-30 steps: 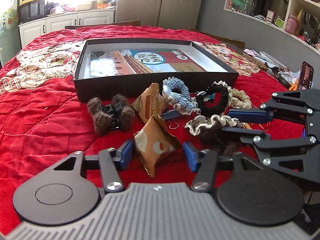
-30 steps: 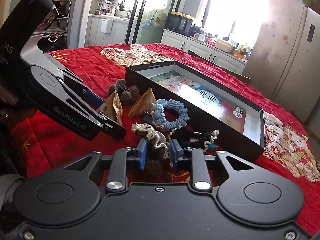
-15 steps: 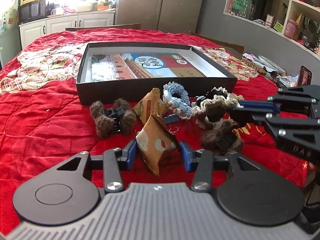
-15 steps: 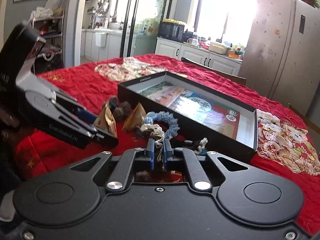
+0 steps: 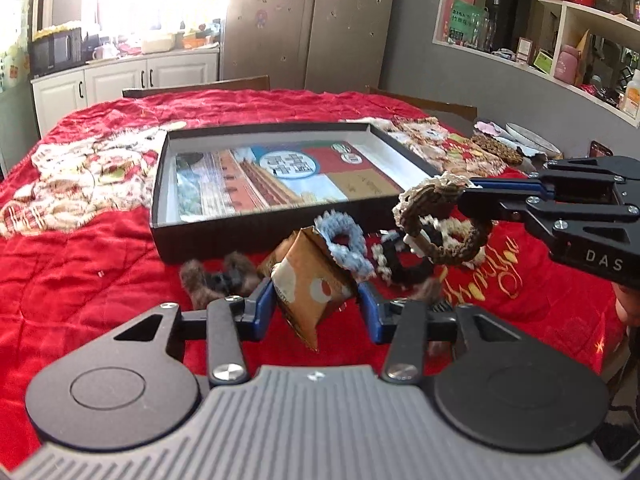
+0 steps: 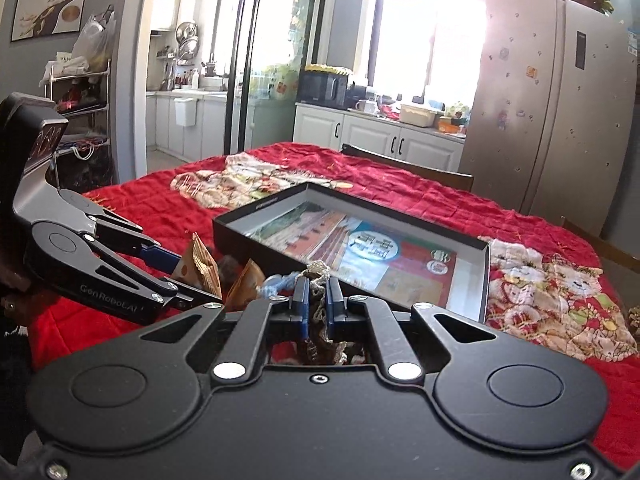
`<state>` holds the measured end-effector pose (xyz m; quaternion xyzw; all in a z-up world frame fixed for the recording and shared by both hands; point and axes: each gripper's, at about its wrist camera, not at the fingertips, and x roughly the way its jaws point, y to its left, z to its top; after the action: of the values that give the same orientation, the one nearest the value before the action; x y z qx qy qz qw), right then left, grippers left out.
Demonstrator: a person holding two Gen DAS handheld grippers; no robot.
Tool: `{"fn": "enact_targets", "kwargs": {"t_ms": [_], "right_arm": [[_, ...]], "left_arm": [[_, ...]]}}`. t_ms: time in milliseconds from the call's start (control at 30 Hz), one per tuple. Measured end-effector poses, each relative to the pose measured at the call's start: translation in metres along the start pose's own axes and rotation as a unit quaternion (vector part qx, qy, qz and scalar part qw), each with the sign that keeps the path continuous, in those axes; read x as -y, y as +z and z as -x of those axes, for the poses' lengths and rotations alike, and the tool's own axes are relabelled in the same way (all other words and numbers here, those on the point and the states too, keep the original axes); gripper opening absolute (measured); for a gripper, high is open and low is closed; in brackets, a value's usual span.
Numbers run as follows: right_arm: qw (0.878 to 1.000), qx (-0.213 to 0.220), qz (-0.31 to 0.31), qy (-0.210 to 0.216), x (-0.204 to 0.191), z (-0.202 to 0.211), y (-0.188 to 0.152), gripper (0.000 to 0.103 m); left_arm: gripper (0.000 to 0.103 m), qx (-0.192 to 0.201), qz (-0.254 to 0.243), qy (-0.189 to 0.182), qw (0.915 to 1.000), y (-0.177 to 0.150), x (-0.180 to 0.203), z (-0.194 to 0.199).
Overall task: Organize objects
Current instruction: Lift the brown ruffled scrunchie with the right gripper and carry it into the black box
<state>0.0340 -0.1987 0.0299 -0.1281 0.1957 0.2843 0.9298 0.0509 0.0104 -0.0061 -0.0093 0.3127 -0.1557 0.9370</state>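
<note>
Two hand-held grippers loaded: right hand-held gripper (image 6: 317, 298) pinches brown scrunchie (image 5: 442, 224) aloft beside black box (image 5: 276, 227); left hand-held gripper (image 5: 316, 312) clamps snack packet (image 5: 310, 290). Judged: scrunchie soft, light, stretchy; grip band. Packet crinkly, slippery; grip body.

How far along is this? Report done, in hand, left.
Done: nothing lies in the box yet. In hand: the right gripper pinches the brown scrunchie, lifted; the left gripper brackets a brown packet, grip unclear. Left: blue scrunchie, black scrunchie, furry clip, second packet on the red cloth.
</note>
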Motion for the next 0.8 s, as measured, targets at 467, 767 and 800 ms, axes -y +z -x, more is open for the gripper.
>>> {"fn": "enact_targets", "kwargs": {"t_ms": [467,767,800], "right_arm": [[0.998,0.014,-0.015,-0.066,0.036,-0.050,0.041,0.008],[0.993,0.005,-0.023,-0.115,0.061,-0.108,0.062,0.008],[0.992,0.003,-0.024,-0.121,0.063,-0.115,0.063,0.008]], "left_arm": [[0.049,0.040,-0.010,0.020,0.9989,0.065,-0.017,-0.018],[0.049,0.037,-0.003,0.062,0.9973,0.098,-0.038,-0.069],[0.049,0.037,-0.002,0.069,0.9969,0.100,-0.040,-0.075]]}}
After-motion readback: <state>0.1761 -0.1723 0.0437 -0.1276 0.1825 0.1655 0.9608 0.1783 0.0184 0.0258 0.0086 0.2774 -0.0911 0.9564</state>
